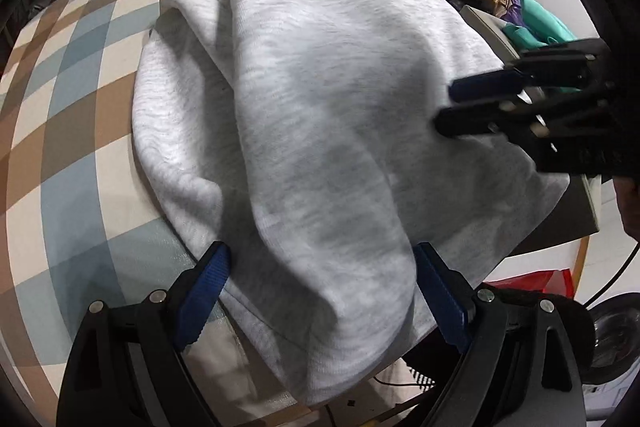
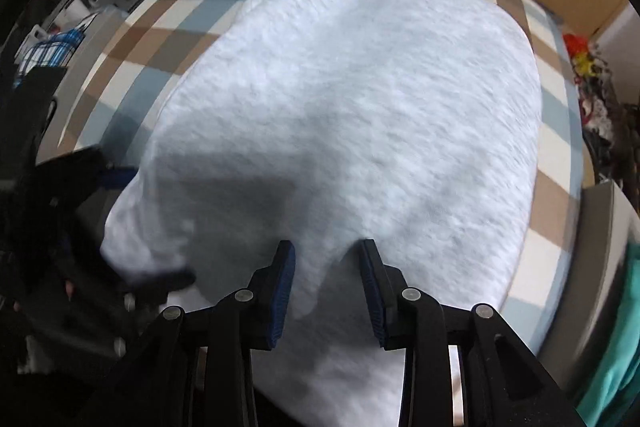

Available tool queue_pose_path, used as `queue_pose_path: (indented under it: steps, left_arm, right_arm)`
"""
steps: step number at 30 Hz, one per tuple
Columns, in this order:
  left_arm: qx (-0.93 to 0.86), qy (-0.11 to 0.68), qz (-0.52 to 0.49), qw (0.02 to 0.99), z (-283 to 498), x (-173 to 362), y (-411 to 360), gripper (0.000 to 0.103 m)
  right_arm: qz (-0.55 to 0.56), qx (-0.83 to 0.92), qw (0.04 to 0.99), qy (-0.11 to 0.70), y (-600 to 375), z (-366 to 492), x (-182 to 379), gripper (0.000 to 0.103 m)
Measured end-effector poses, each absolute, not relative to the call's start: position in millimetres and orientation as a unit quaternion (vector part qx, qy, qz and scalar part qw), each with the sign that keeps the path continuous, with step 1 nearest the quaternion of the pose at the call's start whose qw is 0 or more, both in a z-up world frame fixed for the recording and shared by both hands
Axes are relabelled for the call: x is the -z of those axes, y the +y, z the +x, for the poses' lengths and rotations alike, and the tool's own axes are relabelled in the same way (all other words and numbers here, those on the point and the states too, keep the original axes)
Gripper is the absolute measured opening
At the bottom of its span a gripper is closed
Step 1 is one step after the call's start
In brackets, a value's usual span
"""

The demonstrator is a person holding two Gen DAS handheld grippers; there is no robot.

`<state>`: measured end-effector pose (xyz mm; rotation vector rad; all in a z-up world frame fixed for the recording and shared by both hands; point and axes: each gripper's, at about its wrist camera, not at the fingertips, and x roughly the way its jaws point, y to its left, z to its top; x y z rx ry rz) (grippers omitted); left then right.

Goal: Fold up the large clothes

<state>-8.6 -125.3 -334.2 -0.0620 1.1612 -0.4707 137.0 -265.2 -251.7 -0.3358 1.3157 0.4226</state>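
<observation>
Fleece was what we had under us: a pale grey sweatshirt (image 1: 312, 115), thick and loosely knit, already doubled over itself and lying on the checked cloth (image 1: 68, 131) of the table, its near end hanging over the table edge toward us. We judged it soft and limp all through, with no stiffness to carry a fold by itself. It looked fairly weighty for a garment, enough that a lifted corner would drag the rest, and the brushed surface seemed to offer plenty of friction, so slipping was not our worry. Nothing about it looked fragile.

Our left gripper (image 1: 320, 299) stood with its jaws spread wide on either side of a humped roll of fabric at the near edge. The blue pads flanked the roll, but we could not tell whether they pressed on it. Our right gripper (image 2: 326, 287) was partly closed with a ridge of the cloth rising between its pads. In the blurred right wrist view we could not tell whether it was truly pinching the cloth.

We judged the best hold to be at the doubled near edge or hem, taking both layers together at two spread points, since a single-layer pinch in the middle would only tent the cloth.
</observation>
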Motion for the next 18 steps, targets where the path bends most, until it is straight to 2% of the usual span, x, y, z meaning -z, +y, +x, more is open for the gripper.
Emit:
queue_pose_path:
  steps: [4, 8, 13, 16, 18]
  left_arm:
    - [0.233, 0.539, -0.026, 0.809, -14, 324, -120, 0.087]
    - [0.274, 0.504, -0.099, 0.813, -34, 295, -90, 0.087]
    - [0.339, 0.453, -0.136, 0.813, -48, 260, -92, 0.088]
    - [0.343, 0.481, -0.107, 0.799, -33, 280, -122, 0.088]
    - [0.303, 0.524, -0.087, 0.791, -18, 313, -135, 0.087]
  right_arm:
    - [-0.091, -0.195, 0.786, 0.579, -279, 130, 245, 0.036]
    - [0.014, -0.225, 0.799, 0.557, -323, 95, 206, 0.035]
    - [0.05, -0.229, 0.775, 0.587, -353, 73, 219, 0.035]
    - [0.081, -0.223, 0.76, 0.604, -364, 78, 246, 0.029]
    - [0.103, -0.213, 0.762, 0.603, -370, 80, 262, 0.008]
